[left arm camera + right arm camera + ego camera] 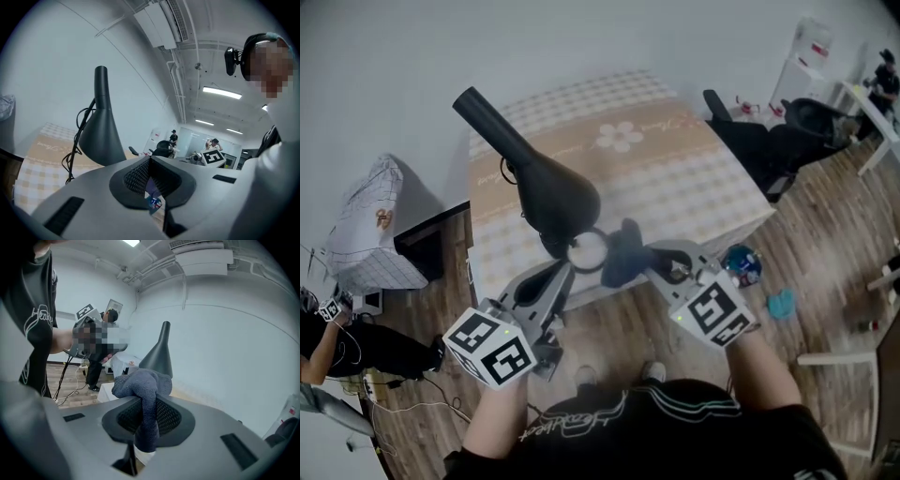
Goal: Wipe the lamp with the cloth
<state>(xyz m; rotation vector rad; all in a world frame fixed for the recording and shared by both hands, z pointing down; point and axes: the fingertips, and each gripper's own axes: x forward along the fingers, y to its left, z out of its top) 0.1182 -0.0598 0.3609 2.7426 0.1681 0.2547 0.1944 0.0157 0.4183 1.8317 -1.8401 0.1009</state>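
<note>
A black cone-shaped lamp point(548, 192) leans over the near edge of a checked bed point(675, 178), with its white bulb point(587, 249) facing me. My right gripper point(652, 255) is shut on a dark blue cloth point(622, 251), and the cloth sits right beside the bulb at the shade's rim. In the right gripper view the cloth point(143, 385) bunches over the gripper point(145, 404), with the lamp point(159, 357) just behind it. My left gripper point(565, 272) reaches up under the shade's rim. Its jaws look shut point(150, 161) with nothing between them, and the lamp point(101, 136) and its cable rise to their left.
A black office chair point(769, 150) stands right of the bed. A cloth-covered stand point(370, 225) and a person point(328, 337) are at the left. Blue items point(741, 262) lie on the wooden floor, and white furniture point(853, 366) stands at the right.
</note>
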